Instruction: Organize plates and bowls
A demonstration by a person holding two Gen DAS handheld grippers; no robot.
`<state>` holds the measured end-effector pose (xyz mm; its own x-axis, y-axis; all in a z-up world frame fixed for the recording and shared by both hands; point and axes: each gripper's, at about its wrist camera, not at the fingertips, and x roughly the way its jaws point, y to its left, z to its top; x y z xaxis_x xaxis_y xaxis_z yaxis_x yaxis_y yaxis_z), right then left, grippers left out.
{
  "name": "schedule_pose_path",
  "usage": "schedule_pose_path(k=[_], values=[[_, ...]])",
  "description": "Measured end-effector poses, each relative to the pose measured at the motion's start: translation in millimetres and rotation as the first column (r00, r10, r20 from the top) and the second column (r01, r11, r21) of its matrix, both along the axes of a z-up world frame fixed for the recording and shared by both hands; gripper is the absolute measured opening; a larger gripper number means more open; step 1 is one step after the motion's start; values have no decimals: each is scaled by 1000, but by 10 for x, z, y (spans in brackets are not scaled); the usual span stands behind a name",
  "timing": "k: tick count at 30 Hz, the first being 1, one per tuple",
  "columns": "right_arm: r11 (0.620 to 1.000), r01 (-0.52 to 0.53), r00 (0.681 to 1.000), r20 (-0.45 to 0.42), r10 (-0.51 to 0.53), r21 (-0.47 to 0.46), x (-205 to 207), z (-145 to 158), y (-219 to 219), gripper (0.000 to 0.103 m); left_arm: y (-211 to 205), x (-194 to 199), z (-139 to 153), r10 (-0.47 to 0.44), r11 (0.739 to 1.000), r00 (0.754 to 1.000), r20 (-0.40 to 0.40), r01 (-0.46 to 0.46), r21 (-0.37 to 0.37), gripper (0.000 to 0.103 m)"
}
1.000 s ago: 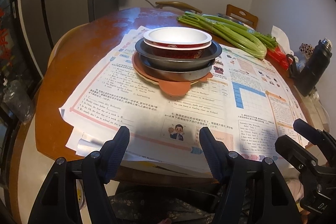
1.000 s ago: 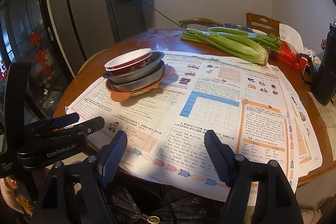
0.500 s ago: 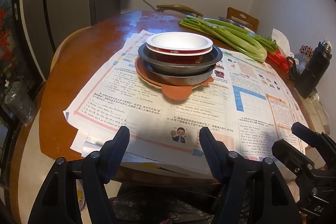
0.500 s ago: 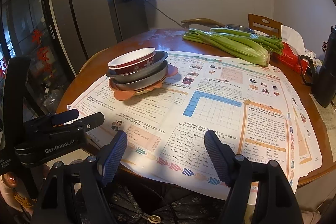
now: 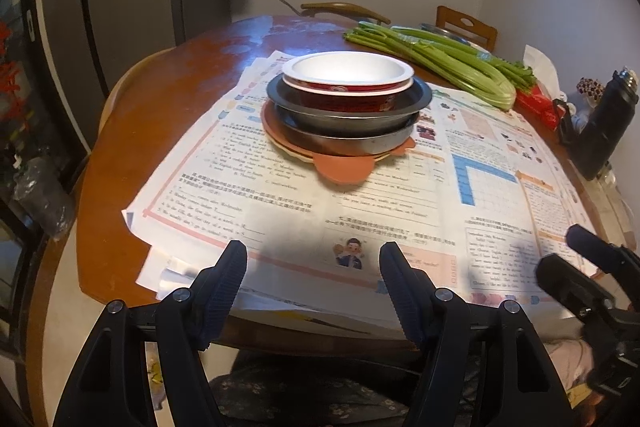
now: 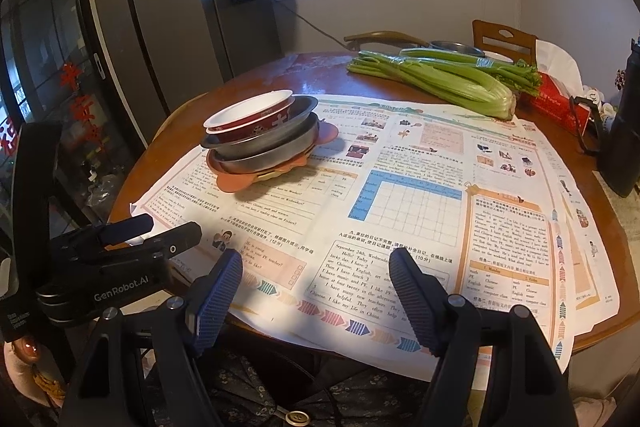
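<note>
Stack (image 5: 346, 111): red-and-white bowl nested in two metal pans on an orange plate, toward the table's (image 5: 168, 99) far-left edge. Left gripper (image 5: 313, 281), jaws apart and empty, at the near edge, faces it directly; right gripper (image 6: 315, 287), likewise empty, sits further right.

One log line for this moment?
left claw: open, empty | right claw: open, empty | dish stack: on paper, untouched | both claws short of stack

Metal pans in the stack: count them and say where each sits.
2. The upper metal pan holds the red-and-white bowl; the lower metal pan sits under it on the orange plate. Another could be nested out of sight.
</note>
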<state>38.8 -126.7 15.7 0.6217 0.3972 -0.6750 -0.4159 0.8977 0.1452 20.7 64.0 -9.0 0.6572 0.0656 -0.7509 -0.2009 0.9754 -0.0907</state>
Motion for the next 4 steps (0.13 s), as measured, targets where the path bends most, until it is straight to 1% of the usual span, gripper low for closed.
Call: schedule_pose_path(k=[2,4], values=[[1000,2,1000,3,-2,10,11,8,-25,76,75,44,58,5,1000,1000,10,-6,23,71],[999,18,1000,5,-18,37,44,39,-94,76,242,161,246,16,999,999,47,-18,39,71]])
